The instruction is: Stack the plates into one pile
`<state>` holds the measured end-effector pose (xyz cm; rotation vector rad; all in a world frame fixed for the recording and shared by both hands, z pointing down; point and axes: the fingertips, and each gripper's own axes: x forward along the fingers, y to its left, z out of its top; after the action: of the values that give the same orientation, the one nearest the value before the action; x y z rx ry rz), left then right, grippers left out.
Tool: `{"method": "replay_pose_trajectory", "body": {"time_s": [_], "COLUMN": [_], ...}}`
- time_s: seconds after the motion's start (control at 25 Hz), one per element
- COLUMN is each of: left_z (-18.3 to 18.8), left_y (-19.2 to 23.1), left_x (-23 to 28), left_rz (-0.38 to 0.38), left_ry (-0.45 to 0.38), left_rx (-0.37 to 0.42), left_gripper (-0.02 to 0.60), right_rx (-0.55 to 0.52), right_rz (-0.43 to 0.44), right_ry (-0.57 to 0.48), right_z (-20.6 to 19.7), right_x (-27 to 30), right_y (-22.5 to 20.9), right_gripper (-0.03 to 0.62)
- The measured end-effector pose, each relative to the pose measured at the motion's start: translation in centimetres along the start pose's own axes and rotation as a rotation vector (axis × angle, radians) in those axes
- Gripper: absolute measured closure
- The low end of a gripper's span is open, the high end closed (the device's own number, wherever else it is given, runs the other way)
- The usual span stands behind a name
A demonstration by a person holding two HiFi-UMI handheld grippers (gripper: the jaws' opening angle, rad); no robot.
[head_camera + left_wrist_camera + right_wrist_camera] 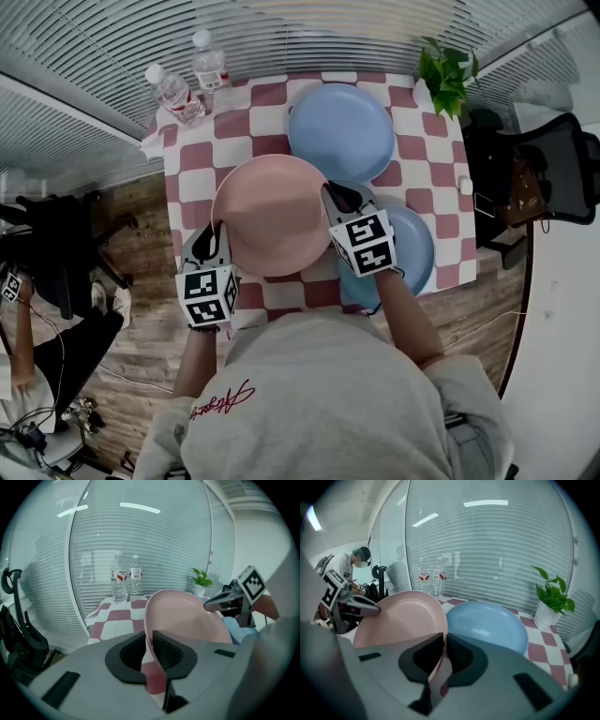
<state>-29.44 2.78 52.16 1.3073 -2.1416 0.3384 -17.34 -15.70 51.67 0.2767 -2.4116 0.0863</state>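
A pink plate [270, 214] hangs tilted above the red-and-white checked table [192, 159], held at both sides. My left gripper [217, 246] is shut on its left rim; in the left gripper view the rim [187, 620] runs between the two dark pads [136, 654]. My right gripper [336, 202] is shut on the opposite rim, as the right gripper view shows with the pink plate [403, 620] pinched at its edge. One blue plate [340, 131] lies at the table's far side. A second blue plate [412, 246] lies under my right hand, partly hidden.
Two water bottles [173, 92] stand at the table's far left corner. A potted plant [445, 73] stands at the far right corner. A black chair [544, 169] is right of the table. A person [28, 375] sits at the left, beside another chair [56, 244].
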Motion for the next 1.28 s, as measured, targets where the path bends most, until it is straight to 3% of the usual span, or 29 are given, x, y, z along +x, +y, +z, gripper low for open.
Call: {"method": "replay_pose_trajectory", "body": {"time_s": [0.48, 0.68, 1.28], "left_z": [5.5, 7.6, 12.9], "left_y": [-3.8, -5.6, -8.9], "left_x": [3.3, 5.0, 10.8], "left_rz": [-0.051, -0.075, -0.122], "left_ry": [-0.026, -0.032, -0.062], "left_rx": [0.082, 0.114, 0.135], "left_gripper": [0.529, 0.534, 0.540], "right_rx": [0.076, 0.058, 0.129], "right_rz": [-0.099, -0.147, -0.179], "right_ry": [-0.042, -0.059, -0.079], "right_z": [1.5, 2.7, 3.5], "right_x": [-2.6, -3.4, -3.4], "right_y": [-6.1, -9.1, -15.9], "right_gripper": [0.565, 0.571, 0.572]}}
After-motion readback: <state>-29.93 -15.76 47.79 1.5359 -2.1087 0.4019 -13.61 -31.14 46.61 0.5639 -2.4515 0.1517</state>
